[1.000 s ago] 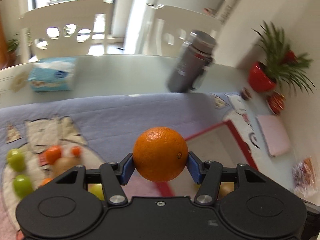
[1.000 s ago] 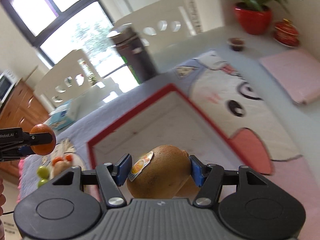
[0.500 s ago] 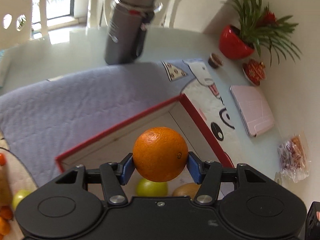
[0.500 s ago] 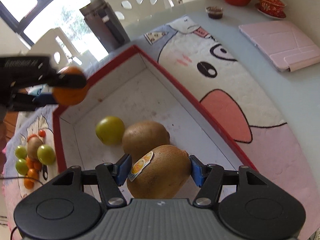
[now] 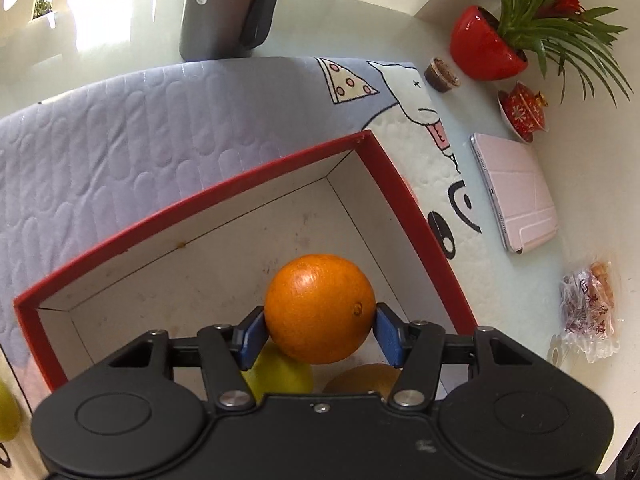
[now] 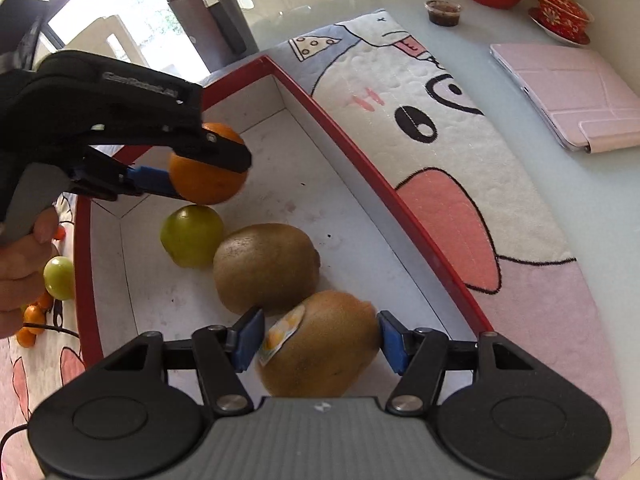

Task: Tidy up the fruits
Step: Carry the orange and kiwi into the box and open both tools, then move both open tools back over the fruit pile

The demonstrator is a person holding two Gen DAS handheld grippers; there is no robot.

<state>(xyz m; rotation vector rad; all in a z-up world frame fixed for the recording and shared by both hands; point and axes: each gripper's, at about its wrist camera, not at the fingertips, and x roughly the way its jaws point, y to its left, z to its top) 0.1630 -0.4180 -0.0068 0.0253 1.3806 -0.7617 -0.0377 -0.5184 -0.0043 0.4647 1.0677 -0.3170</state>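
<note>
My left gripper [image 5: 319, 334] is shut on an orange [image 5: 320, 308] and holds it above the red-rimmed box [image 5: 200, 204]. In the right wrist view that orange [image 6: 208, 168] hangs over a green fruit [image 6: 192, 236] lying in the box [image 6: 360, 152]. My right gripper [image 6: 319, 340] is shut on a brown kiwi [image 6: 320, 344] with a sticker, low inside the box. That kiwi sits close beside a second kiwi [image 6: 266, 268] on the box floor. A hand [image 6: 20, 272] grips the left tool's handle.
Left of the box, a green fruit [image 6: 60, 276] and small oranges [image 6: 32, 320] lie on the cartoon mat [image 6: 440, 140]. Behind it stands a grey flask [image 5: 224, 8]. To the right are a red plant pot [image 5: 484, 48], a pink tablet case [image 5: 516, 188] and a snack bag [image 5: 592, 312].
My left gripper carried the orange from over the mat to above the box and came lower. My right gripper sank with the kiwi into the box, beside the other kiwi.
</note>
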